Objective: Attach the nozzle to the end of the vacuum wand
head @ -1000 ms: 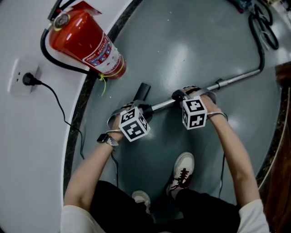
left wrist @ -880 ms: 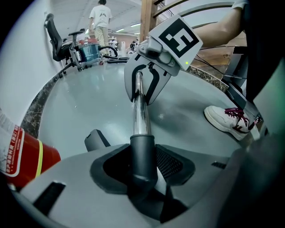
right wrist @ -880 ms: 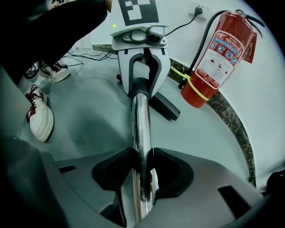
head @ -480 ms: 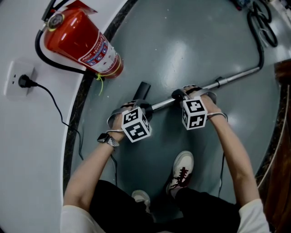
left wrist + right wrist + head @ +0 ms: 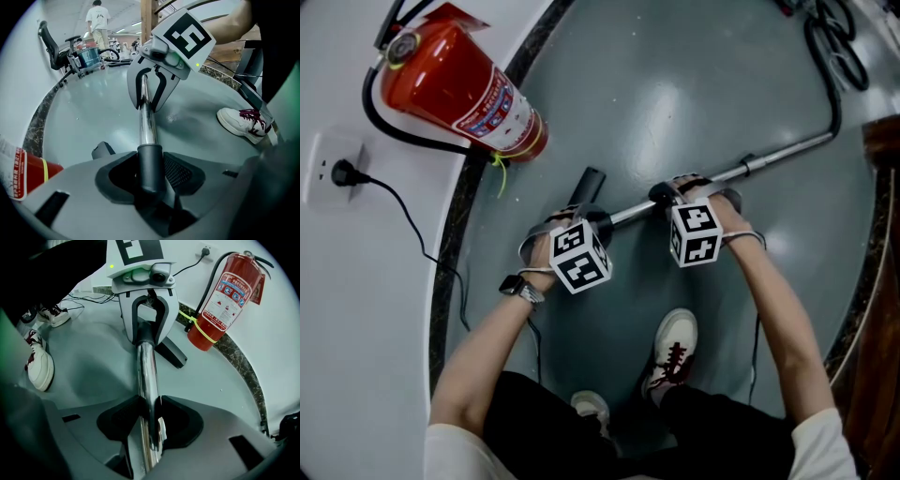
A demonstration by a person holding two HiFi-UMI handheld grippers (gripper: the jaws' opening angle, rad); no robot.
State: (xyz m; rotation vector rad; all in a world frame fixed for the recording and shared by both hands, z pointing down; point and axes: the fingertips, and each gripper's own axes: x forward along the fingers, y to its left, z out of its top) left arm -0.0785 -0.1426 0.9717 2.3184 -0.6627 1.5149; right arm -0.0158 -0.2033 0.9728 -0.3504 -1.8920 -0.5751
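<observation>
Seating step: left claw [image 5: 151, 177] pinches the nozzle [image 5: 589, 181] at its collar, right claw [image 5: 151, 416] pinches the wand [image 5: 778, 155]; joint looks mated, next likely a straight push together to lock.

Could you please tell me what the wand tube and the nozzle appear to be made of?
The wand tube looks like polished, chrome-like metal, since it shows bright, mirror-like highlights. The nozzle is probably matte dark grey plastic, with a dull, even surface and no reflections.
</observation>
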